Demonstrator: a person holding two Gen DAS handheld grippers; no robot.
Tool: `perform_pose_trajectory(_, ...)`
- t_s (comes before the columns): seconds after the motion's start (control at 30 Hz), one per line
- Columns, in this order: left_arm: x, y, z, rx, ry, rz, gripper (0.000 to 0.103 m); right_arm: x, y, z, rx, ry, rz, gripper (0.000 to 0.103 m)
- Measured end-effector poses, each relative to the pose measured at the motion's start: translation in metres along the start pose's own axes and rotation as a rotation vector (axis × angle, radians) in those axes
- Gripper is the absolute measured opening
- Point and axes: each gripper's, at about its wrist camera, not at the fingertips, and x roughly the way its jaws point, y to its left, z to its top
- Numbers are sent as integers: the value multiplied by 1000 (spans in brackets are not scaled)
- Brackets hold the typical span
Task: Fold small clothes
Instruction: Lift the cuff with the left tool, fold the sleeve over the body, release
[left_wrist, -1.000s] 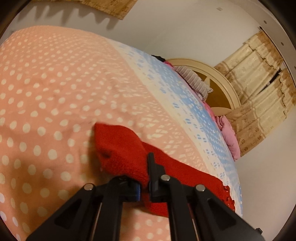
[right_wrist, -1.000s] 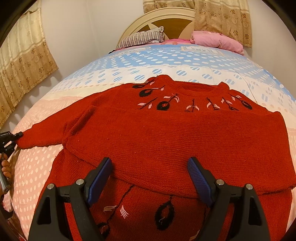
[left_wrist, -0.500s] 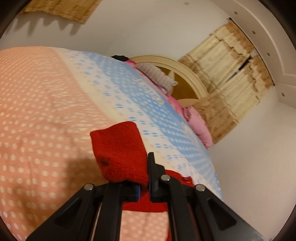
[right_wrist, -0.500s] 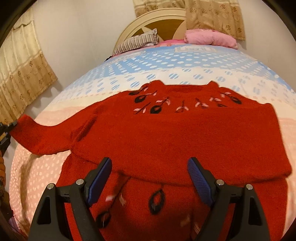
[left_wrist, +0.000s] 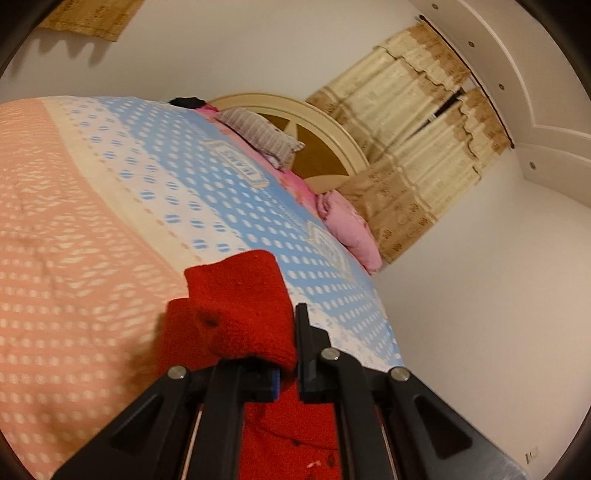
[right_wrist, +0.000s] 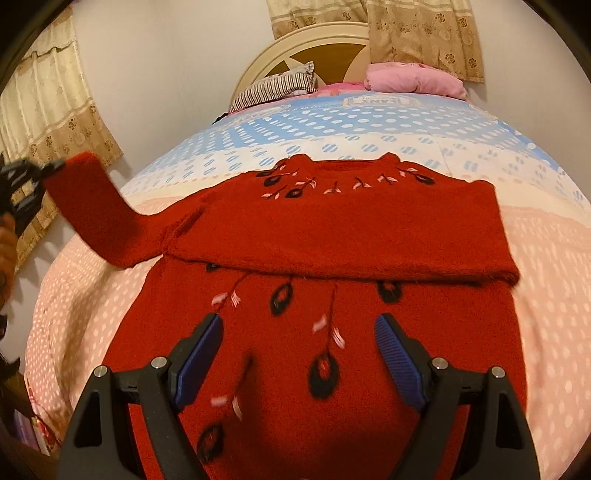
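Right tool (right_wrist: 297, 356) spread wide, empty, hovering over red knit sweater (right_wrist: 325, 332) lying flat on the bed (right_wrist: 546, 266), other sleeve already folded across chest. Left tool (left_wrist: 286, 373) clamped on sleeve cuff (left_wrist: 240, 306), lifted off bed. Knit looks soft, thick, floppy, grippy; best pinched at cuffs, hem corners

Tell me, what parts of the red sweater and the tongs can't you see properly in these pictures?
- Sweater hem: right wrist view, cut off by the bottom edge and the right tongs.
- Other sleeve: folded across the chest; its cuff isn't visible.
- Raised sleeve: blurred in the right wrist view; left wrist view shows only its cuff end.
- Left tongs: their pads are buried in the cuff; tiny and blurred in the right wrist view.
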Motion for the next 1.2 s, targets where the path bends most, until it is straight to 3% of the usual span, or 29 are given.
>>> perform_pose_trajectory(0.3, 24, -58, -13, 46, 43, -75, 5, 3, -11, -23, 22, 21, -12, 85)
perform_pose_trajectory(0.57, 45, -109, -31, 86, 84, -143, 5, 1, -21, -28, 75, -16, 28, 85)
perform_pose_trajectory(0.77, 78, -148, -68, 107, 169, -203, 5, 2, -18, -31, 77, -22, 13, 85)
perform_pose_trajectory(0.97, 116, -174, -118, 198, 266, -210, 5, -1, -23, -33, 99, -38, 19, 85)
perform_pose_trajectory(1.07, 143, -181, -146, 288, 393, -209, 17, -4, -26, -34, 117, -51, 29, 85)
perform_pose_trajectory(1.17, 150, -179, -165, 365, 440, -179, 22, -6, -29, -35, 133, -65, 35, 85)
perform_pose_trajectory(1.2, 148, -178, -168, 380, 446, -186, 28, -7, -30, -36, 139, -70, 39, 85)
